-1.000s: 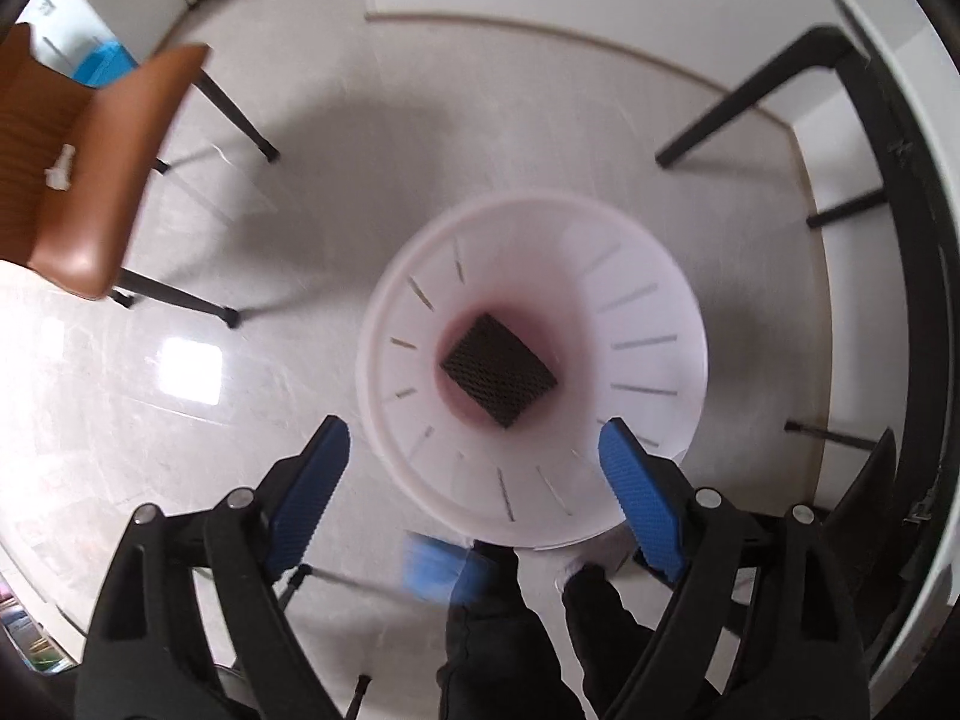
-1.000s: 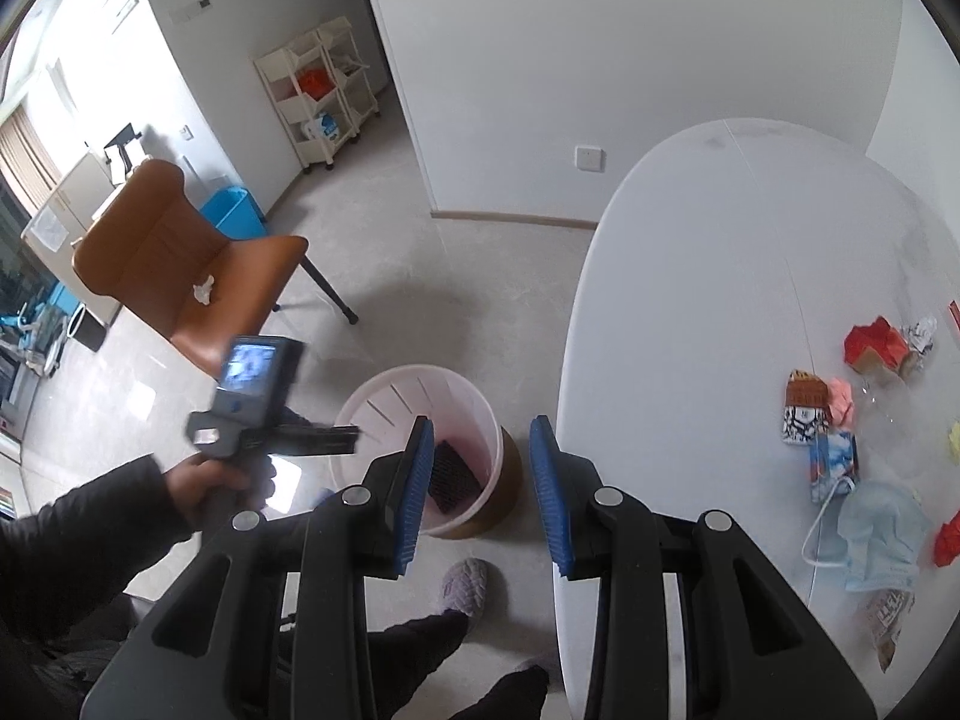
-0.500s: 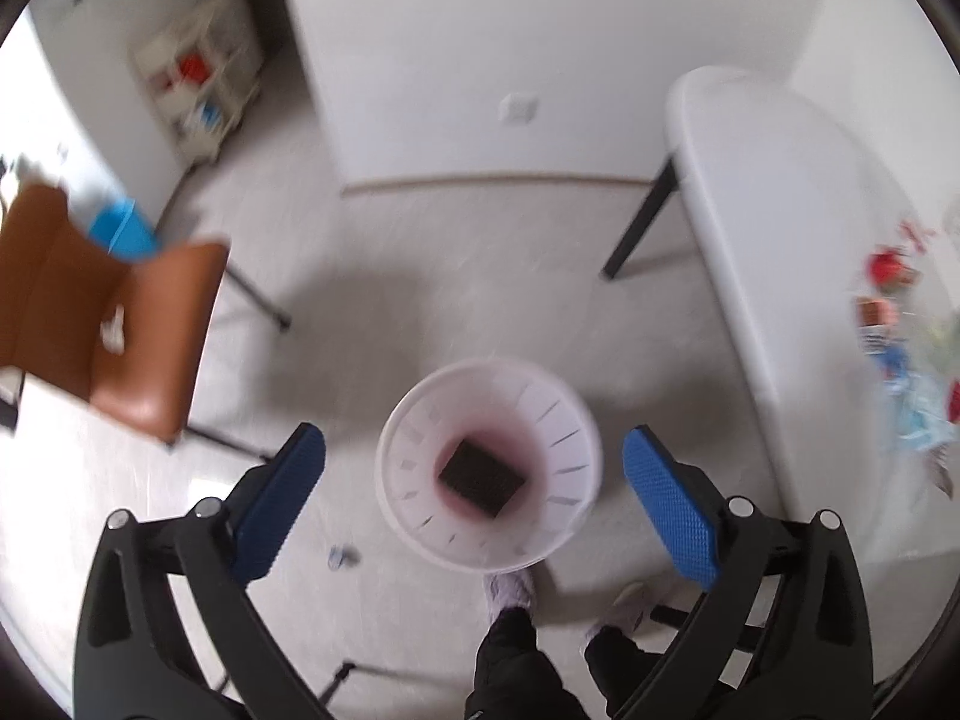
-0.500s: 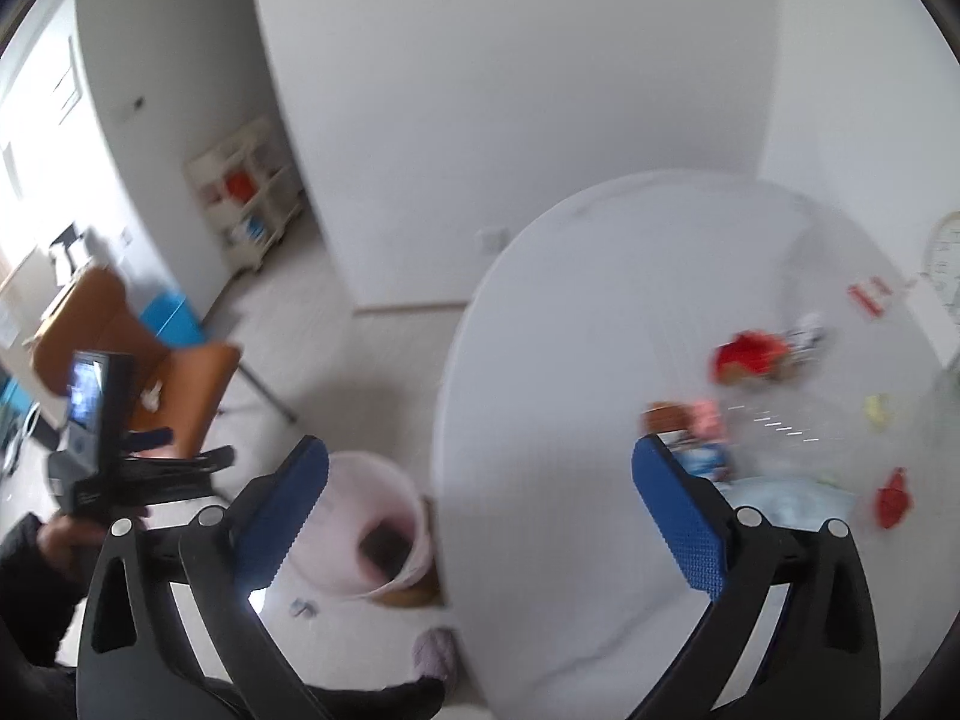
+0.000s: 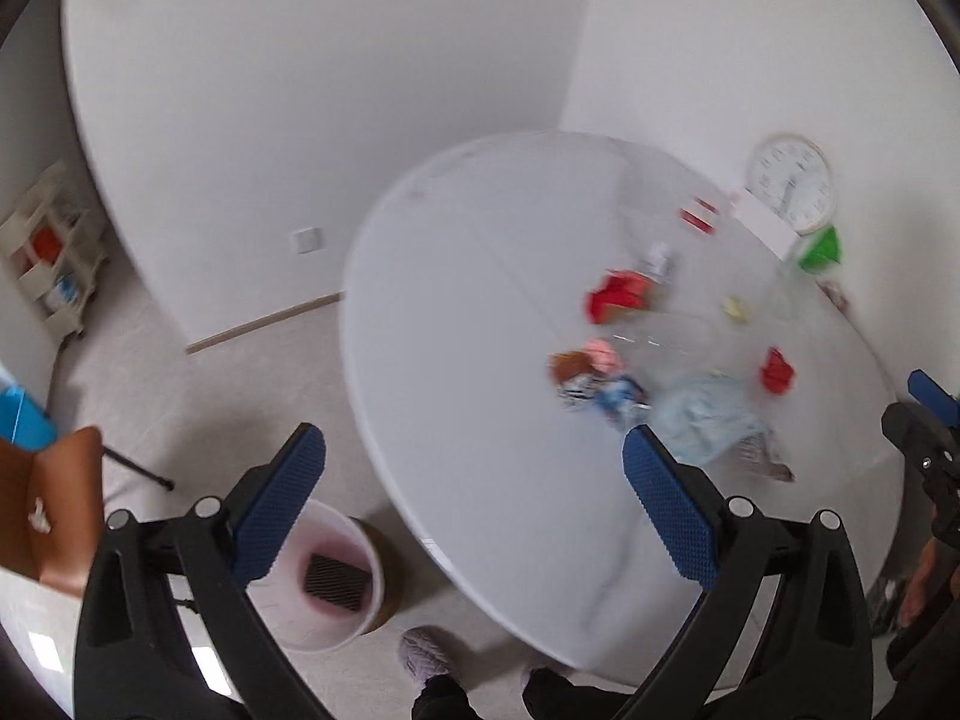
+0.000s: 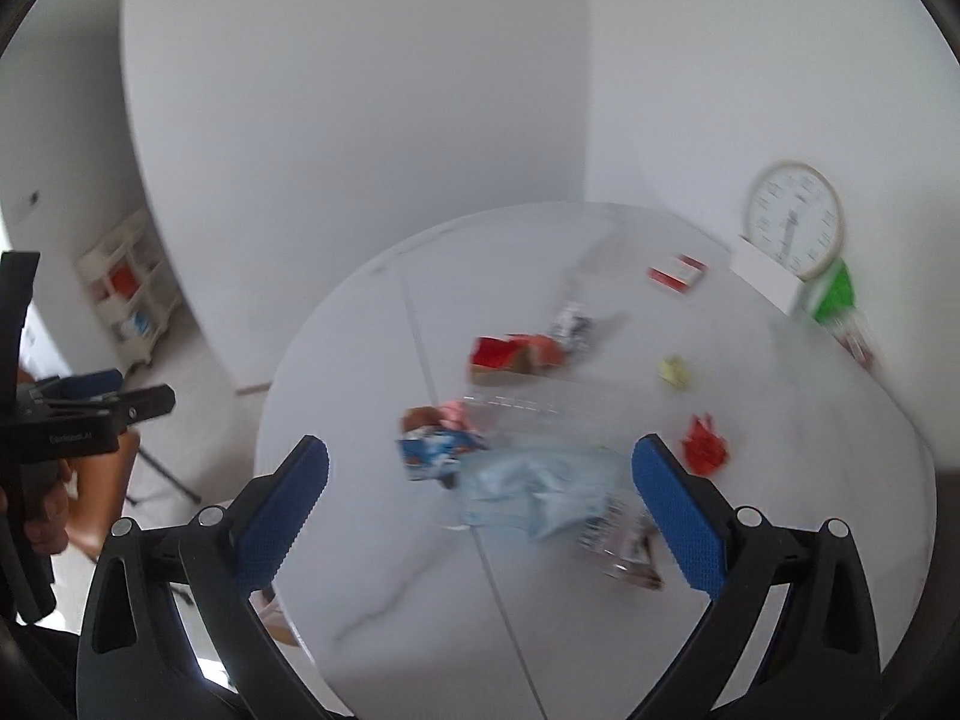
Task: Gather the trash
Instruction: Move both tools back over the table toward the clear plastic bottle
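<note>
Trash lies scattered on the white round table (image 5: 480,372) (image 6: 390,540): a red crumpled wrapper (image 5: 618,294) (image 6: 510,354), a blue-and-white wrapper (image 5: 612,393) (image 6: 432,450), a light blue face mask (image 5: 702,420) (image 6: 540,486) and a small red scrap (image 5: 777,369) (image 6: 705,444). On the floor to the table's left stands the pink bin (image 5: 336,600) with a dark pad (image 5: 334,574) inside. My left gripper (image 5: 474,444) hangs open and empty above the table's near edge. My right gripper (image 6: 480,450) is open and empty, above the mask. The picture is motion-blurred.
A round clock (image 6: 792,228), a green packet (image 6: 834,294) and a red-and-white box (image 6: 675,270) sit at the table's far right. A brown chair (image 5: 54,516) and a shelf trolley (image 5: 48,264) stand on the left. The person's shoe (image 5: 426,654) is beside the bin.
Both grippers swung up and right, away from the bin toward the table's trash. The right jaws went from nearly shut to wide open, and the left jaws widened.
</note>
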The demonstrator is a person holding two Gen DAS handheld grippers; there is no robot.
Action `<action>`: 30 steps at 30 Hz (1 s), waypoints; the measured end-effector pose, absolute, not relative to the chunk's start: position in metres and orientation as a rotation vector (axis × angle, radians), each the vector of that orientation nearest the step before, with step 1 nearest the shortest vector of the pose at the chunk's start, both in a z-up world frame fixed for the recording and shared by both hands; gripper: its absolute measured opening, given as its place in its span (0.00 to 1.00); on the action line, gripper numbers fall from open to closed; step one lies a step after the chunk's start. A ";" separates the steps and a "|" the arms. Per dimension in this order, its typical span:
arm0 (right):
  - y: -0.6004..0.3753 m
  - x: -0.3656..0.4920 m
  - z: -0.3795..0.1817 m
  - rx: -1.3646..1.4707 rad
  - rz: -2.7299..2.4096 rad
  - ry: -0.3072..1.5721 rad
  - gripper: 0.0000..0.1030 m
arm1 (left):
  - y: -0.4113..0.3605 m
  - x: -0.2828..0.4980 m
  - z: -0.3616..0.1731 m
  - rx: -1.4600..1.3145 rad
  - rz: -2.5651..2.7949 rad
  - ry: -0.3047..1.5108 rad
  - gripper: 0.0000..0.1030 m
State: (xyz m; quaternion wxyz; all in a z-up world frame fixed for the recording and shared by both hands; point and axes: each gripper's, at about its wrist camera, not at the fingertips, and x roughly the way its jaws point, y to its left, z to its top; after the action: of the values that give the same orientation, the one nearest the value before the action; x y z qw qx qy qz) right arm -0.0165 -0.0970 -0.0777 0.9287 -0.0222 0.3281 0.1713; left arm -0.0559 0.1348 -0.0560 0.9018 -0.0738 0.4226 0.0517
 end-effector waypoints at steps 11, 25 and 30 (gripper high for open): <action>-0.153 0.004 -0.097 0.030 0.309 0.708 0.98 | 0.082 -0.033 -0.065 -0.082 0.044 0.917 0.92; -0.070 0.164 -0.172 -0.537 0.832 0.820 0.97 | 0.082 -0.011 -0.092 -0.090 0.153 1.004 0.92; -0.033 0.227 -0.221 -0.701 0.963 0.957 0.87 | 0.084 0.001 -0.097 -0.078 0.216 1.022 0.92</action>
State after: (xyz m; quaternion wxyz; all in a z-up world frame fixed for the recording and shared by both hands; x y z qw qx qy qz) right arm 0.2274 -0.0334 -0.2207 0.7220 -0.3175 0.4334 0.4359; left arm 0.0009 0.0841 -0.0972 0.8661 -0.0373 0.4878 0.1030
